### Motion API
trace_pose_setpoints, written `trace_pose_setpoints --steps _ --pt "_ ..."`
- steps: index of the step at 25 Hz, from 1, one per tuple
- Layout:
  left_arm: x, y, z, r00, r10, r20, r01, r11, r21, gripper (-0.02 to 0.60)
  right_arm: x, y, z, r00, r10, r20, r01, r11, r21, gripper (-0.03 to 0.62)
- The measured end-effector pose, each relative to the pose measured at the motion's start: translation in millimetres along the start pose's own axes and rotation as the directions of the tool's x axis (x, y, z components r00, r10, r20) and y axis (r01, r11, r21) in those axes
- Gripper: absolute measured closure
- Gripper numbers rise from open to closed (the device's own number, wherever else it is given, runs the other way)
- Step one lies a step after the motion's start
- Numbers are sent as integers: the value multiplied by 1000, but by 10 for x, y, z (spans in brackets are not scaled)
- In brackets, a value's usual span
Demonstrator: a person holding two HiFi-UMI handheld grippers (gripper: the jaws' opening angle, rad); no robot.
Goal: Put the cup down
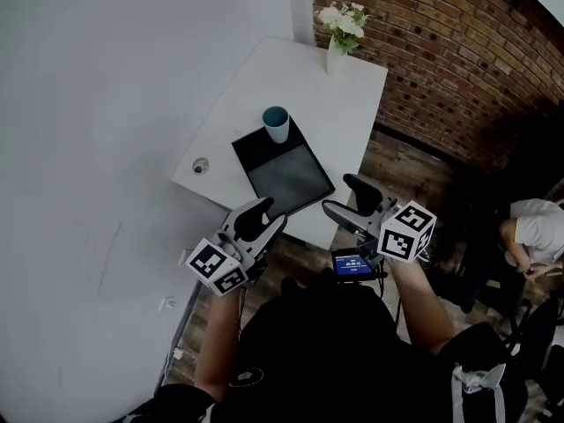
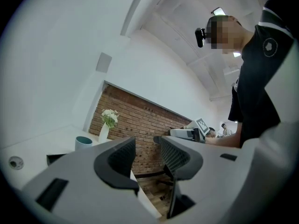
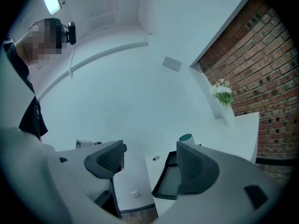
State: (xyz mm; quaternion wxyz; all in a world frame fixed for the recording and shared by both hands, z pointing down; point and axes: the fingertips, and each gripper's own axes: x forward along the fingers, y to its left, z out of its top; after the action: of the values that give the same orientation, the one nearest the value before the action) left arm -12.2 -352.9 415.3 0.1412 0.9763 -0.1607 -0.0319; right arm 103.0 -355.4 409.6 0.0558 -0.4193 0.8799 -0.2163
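While you are holding your left gripper (image 1: 267, 215) narrowly parted and empty, the blue cup (image 1: 276, 123) is standing upright on the black tray's (image 1: 291, 179) far end; your right gripper (image 1: 342, 197) is hanging wide apart, empty. Hold both near you, well clear of it.

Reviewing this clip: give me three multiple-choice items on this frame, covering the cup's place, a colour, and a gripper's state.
1. Where is the cup?
A. On the dark tray's far end
B. On the floor
C. Held in the air

2. What colour are the flowers in the vase?
A. Red
B. White
C. Yellow

3. The right gripper is:
A. Shut on the cup
B. Open and empty
C. Fully shut

Answers:
1. A, the cup stands upright on the tray.
2. B, the blooms are white.
3. B, the right gripper view shows a wide gap between its jaws with nothing in it.
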Motion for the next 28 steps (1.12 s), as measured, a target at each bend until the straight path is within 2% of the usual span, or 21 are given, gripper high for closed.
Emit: trace_pose_setpoints --steps 19,28 --pt "172 -57 -95 999 -47 -23 46 999 -17 396 41 -82 -80 1000 -19 -22 18 999 -41 243" --pt "191 -41 -102 999 -32 -22 32 999 -12 393 66 -147 -139 999 -24 -37 22 999 -47 250"
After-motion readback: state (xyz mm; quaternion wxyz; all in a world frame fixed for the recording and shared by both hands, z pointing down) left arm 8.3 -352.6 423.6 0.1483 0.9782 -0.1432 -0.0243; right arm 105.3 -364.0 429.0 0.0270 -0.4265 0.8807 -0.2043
